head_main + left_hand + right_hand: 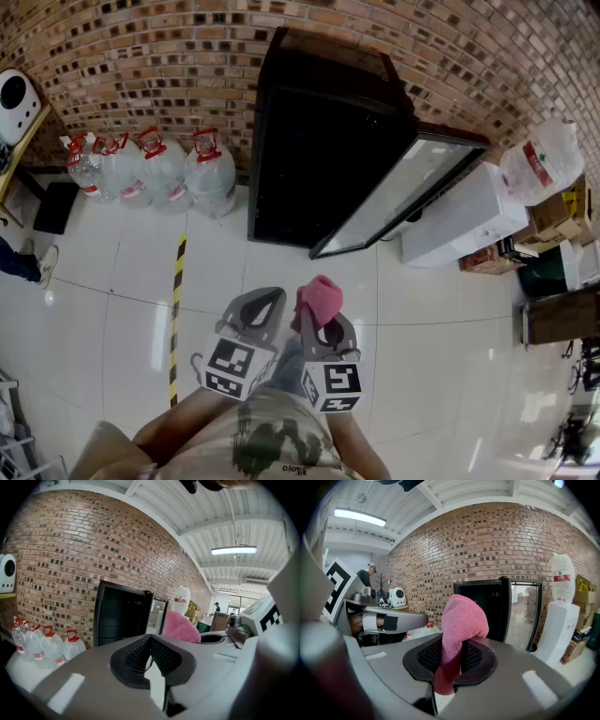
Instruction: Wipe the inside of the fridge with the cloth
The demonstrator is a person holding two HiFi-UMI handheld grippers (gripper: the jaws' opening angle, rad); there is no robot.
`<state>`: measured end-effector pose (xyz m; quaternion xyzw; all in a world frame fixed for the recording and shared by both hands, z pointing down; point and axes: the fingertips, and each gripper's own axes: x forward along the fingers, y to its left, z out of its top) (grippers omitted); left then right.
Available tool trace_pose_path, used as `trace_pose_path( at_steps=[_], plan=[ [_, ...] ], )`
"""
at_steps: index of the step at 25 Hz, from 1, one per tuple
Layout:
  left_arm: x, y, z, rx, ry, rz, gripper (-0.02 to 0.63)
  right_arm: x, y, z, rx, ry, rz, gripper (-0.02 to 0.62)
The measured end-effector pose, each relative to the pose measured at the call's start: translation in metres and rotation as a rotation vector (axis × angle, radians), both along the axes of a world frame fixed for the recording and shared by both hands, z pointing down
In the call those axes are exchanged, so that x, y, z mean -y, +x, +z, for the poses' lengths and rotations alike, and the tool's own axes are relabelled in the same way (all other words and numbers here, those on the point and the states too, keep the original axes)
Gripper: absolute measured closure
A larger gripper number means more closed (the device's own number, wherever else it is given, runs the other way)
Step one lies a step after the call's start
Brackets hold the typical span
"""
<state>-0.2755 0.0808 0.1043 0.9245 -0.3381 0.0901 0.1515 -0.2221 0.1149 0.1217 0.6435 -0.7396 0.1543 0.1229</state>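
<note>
Your right gripper (450, 660) is clamped on the pink cloth (461, 620). The cloth stands up out of the jaws and folds over at its top, and a short end hangs below the pads. Your left gripper (151, 657) has its jaws together at the tips, with nothing between them. In the head view both grippers sit side by side, low in front of you over the white floor (112, 309), well apart from the fridge (323, 141). The fridge stands against the brick wall (169, 56), and its glass door (398, 192) is swung open on the right. Water bottles (159, 169) line the wall to its left.
</note>
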Motion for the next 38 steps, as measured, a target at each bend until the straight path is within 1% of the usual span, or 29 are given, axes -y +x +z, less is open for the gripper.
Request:
trace_pose_path(
  at_steps=[5, 10, 16, 19, 23, 27, 32, 35, 38],
  plan=[
    [0.028, 0.029, 0.006, 0.014, 0.002, -0.019, 0.611, 0.035, 0.025, 0.001, -0.006, 0.025, -0.04, 0.537],
    [0.075, 0.072, -0.004, 0.019, 0.014, -0.054, 0.611, 0.088, 0.062, -0.009, 0.002, 0.05, -0.094, 0.537],
    [0.133, 0.119, -0.017, 0.036, 0.042, -0.116, 0.611, 0.147, 0.103, -0.026, -0.01, 0.101, -0.17, 0.537],
    [0.155, 0.144, -0.02, 0.054, 0.055, -0.136, 0.611, 0.172, 0.124, -0.035, 0.007, 0.13, -0.189, 0.537],
    [0.181, 0.171, -0.026, 0.067, 0.069, -0.171, 0.611, 0.198, 0.145, -0.043, 0.029, 0.157, -0.23, 0.537],
    [0.201, 0.192, -0.035, 0.08, 0.097, -0.2, 0.611, 0.215, 0.165, -0.047, 0.031, 0.179, -0.248, 0.537],
    [0.213, 0.205, -0.039, 0.092, 0.099, -0.209, 0.611, 0.235, 0.182, -0.045, 0.055, 0.167, -0.247, 0.537],
    [0.22, 0.2, -0.04, 0.091, 0.096, -0.207, 0.611, 0.246, 0.181, -0.045, 0.063, 0.168, -0.229, 0.537],
    [0.228, 0.19, -0.038, 0.076, 0.096, -0.199, 0.611, 0.257, 0.171, -0.044, 0.055, 0.171, -0.217, 0.537]
  ],
)
